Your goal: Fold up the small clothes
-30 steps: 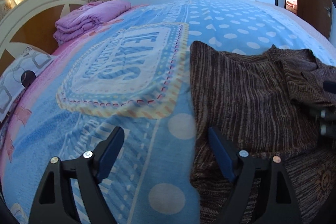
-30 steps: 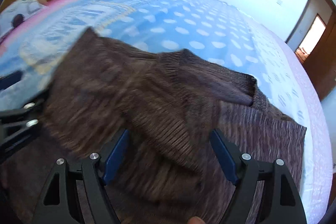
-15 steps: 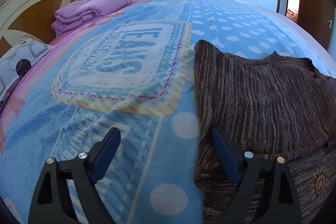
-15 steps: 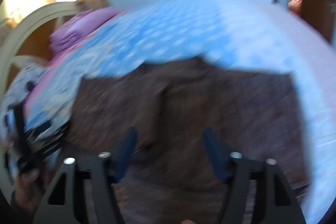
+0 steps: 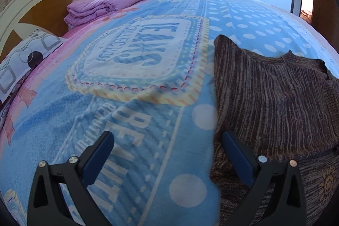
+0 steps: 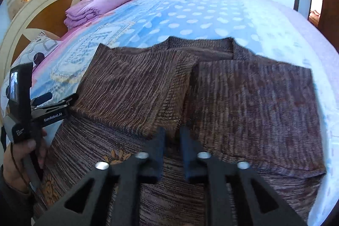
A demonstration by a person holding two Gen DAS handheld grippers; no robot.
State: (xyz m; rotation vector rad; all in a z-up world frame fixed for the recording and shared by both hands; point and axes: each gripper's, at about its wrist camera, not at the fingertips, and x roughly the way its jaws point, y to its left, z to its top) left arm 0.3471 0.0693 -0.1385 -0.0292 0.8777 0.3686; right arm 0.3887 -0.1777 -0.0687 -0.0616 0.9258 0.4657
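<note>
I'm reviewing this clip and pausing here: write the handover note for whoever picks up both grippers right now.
Left gripper: jaws have just been opening, now wide, nothing between them, straddling the left edge of the brown sweater.
Right gripper: jaws have just been closing to a narrow gap above the sweater's middle; no fabric visibly pinched.
Sweater lies flat on the blue blanket, both side flaps folded inward and meeting at the centre.
Left to do: fold it across its length and tidy it.
</note>
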